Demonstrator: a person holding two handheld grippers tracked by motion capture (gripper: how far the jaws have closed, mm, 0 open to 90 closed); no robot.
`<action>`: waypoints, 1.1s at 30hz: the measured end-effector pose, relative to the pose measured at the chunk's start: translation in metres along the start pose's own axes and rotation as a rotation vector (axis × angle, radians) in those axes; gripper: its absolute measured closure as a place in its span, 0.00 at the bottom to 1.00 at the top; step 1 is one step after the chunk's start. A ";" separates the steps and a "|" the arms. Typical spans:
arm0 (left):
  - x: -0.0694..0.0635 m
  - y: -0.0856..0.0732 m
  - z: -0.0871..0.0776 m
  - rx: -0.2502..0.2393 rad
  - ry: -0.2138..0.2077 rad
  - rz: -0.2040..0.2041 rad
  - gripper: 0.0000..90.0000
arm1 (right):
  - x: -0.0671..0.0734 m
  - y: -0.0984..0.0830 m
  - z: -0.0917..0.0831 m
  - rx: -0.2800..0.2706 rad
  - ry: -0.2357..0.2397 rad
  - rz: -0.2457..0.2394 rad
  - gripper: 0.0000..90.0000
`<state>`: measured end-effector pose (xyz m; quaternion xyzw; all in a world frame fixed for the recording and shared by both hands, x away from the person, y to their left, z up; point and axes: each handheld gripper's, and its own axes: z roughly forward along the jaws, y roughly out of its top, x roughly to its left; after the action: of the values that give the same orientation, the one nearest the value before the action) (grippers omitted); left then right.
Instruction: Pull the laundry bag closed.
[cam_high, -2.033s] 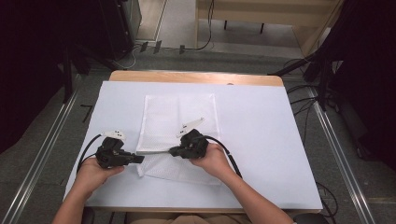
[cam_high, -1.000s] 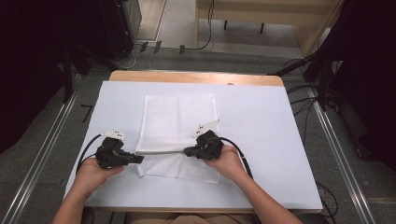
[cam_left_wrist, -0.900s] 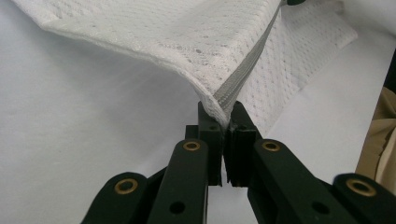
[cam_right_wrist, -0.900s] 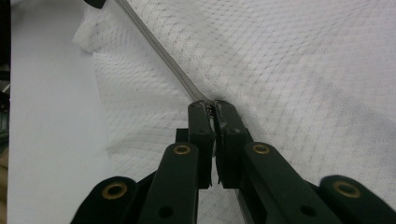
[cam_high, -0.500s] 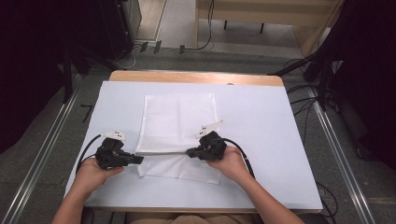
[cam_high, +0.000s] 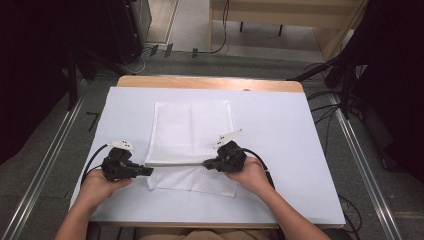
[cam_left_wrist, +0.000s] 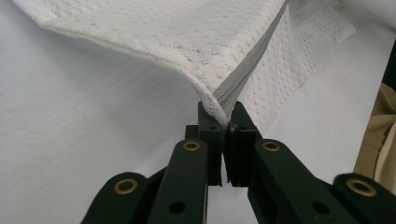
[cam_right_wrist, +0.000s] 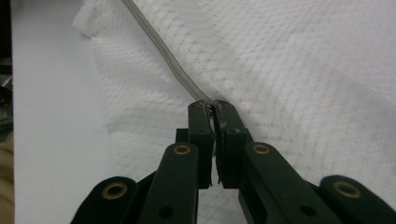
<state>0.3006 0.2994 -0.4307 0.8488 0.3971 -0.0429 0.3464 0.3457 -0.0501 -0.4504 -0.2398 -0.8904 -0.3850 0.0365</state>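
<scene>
Zipper (cam_high: 177, 163) work is looking like the step: the left gripper (cam_high: 149, 171) is pinching the mesh bag (cam_high: 190, 135) at its zipper end, jaws closed, while the right gripper (cam_high: 207, 164), jaws closed on the slider, is sitting toward three o'clock. Keeping the track taut and pulling along it is advisable. One bag is lying mid-table (cam_high: 300, 150), between two grippers.

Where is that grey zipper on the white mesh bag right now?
In the high view the grey zipper runs across the near part of the white mesh bag, stretched between the left claw and the right claw, each pinching it.
</scene>
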 end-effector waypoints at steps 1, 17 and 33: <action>0.000 0.000 0.000 0.002 0.002 0.002 0.97 | 0.000 0.000 0.000 0.012 -0.004 0.000 0.98; 0.003 -0.003 -0.002 -0.012 -0.020 -0.015 0.97 | -0.002 -0.008 -0.009 0.013 -0.026 0.004 0.98; 0.006 -0.003 -0.001 0.006 -0.021 -0.054 0.98 | -0.005 -0.016 -0.020 0.013 -0.031 0.025 0.98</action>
<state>0.3027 0.3052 -0.4342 0.8383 0.4161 -0.0623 0.3467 0.3406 -0.0757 -0.4477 -0.2568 -0.8902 -0.3751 0.0292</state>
